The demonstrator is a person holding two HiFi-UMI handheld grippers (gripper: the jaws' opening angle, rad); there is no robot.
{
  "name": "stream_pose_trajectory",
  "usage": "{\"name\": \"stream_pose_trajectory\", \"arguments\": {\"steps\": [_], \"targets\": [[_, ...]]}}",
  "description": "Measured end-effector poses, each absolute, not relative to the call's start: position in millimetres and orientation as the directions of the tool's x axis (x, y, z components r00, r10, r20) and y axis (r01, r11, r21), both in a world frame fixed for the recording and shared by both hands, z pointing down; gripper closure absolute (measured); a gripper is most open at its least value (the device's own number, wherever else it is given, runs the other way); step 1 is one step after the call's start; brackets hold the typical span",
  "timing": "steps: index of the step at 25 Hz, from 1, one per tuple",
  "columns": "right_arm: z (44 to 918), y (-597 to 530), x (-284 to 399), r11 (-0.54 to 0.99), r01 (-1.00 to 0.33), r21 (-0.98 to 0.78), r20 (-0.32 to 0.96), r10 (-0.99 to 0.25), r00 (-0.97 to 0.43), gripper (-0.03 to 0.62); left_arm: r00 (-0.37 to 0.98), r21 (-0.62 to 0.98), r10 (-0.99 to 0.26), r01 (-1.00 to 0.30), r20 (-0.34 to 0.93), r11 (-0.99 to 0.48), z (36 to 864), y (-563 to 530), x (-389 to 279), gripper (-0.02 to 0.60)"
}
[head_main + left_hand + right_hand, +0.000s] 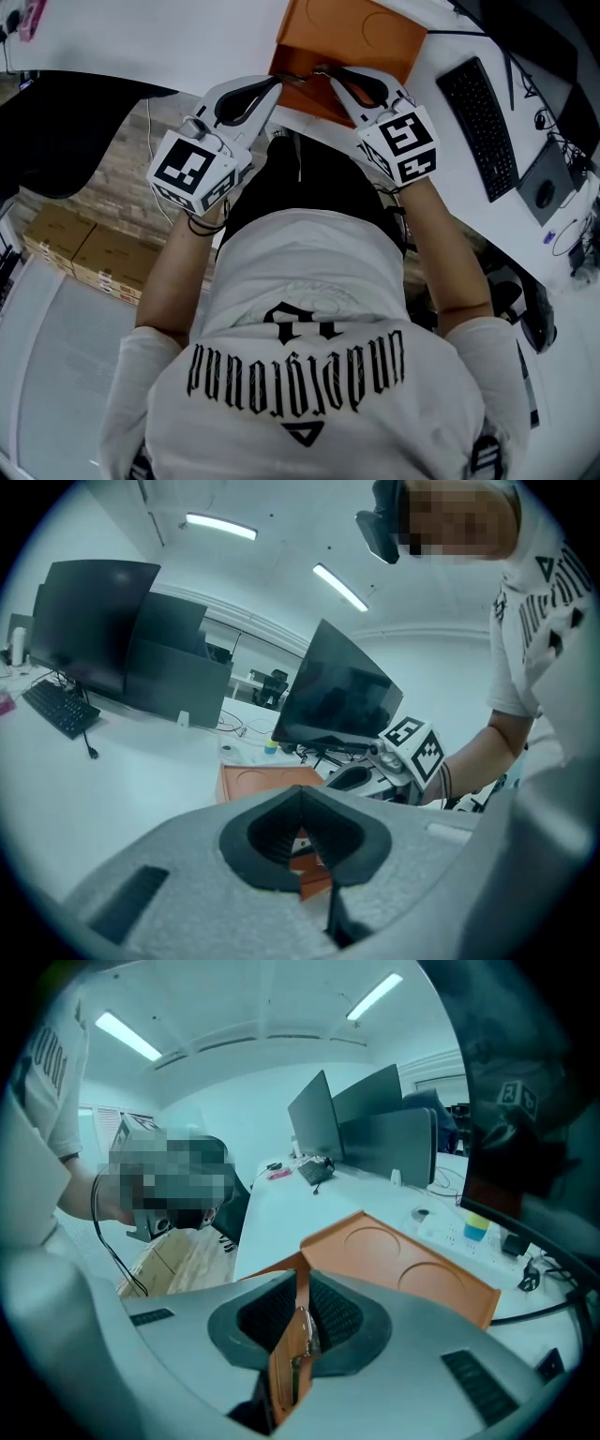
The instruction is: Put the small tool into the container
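The white table [187, 37] carries an orange container [361, 47] at its near edge, directly in front of the person, its broad top panel moulded with two round recesses. Both grippers meet it at that near side, so the step in hand looks like getting the container open or steadied, not yet the loading itself. The small tool cannot be picked out in any view, so the next move likely calls for freeing the near panel. One gripper then has to let go, to find and fetch the tool. The left gripper [272, 82] has its jaws drawn together, and its own view shows a piece of the orange edge [309, 869] caught low between the pads. The right gripper [330, 75] is likewise clamped. In its own view a thin orange wall [286, 1372] stands upright between the closed pads. A small metal fitting [306, 1335], perhaps a clasp, sits on that wall right at the pinch point.
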State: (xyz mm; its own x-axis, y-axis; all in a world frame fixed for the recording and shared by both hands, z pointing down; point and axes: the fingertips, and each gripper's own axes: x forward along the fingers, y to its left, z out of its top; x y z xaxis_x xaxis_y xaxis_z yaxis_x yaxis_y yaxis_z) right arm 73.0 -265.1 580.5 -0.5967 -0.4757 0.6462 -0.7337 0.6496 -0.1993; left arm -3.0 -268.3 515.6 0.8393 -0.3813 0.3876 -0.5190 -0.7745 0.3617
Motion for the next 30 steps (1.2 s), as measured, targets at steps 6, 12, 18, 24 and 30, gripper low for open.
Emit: {"name": "stream_pose_trajectory", "arguments": {"steps": [6,12,18,24,30], "targets": [[517.0,-259.5,70.2,0.634,-0.762,-0.129,0.571,-0.581,-0.58,0.569,0.847,0.329,-0.413,-0.515,0.334,-0.791,473.6,-255.5,-20.6,0.568],[463.4,-235.0,55.7,0.646,-0.759,-0.079,0.519,-0.624,-0.585,0.571,0.856,0.283,-0.434,-0.505,0.28,-0.815,426.2,-233.6,-42.7,0.568],[406.0,-210.8,41.8,0.645,-0.764,-0.012,0.439,-0.683,-0.584,0.574,0.874,0.192,-0.43,-0.472,0.226,-0.86,380.1,-215.5,-57.3,0.568],[346.7,-181.9,33.3,0.638,-0.769,0.033,0.34,-0.731,-0.591,0.574,0.887,0.123,-0.421,-0.447,0.192,-0.886,334.1,-187.1,-70.8,0.568],[310.6,-153.4,27.9,0.61,-0.789,0.078,0.291,-0.771,-0.567,0.574,0.895,0.09,-0.423,-0.437,0.142,-0.895,295.9,-158.2,-84.1,0.568]]}}
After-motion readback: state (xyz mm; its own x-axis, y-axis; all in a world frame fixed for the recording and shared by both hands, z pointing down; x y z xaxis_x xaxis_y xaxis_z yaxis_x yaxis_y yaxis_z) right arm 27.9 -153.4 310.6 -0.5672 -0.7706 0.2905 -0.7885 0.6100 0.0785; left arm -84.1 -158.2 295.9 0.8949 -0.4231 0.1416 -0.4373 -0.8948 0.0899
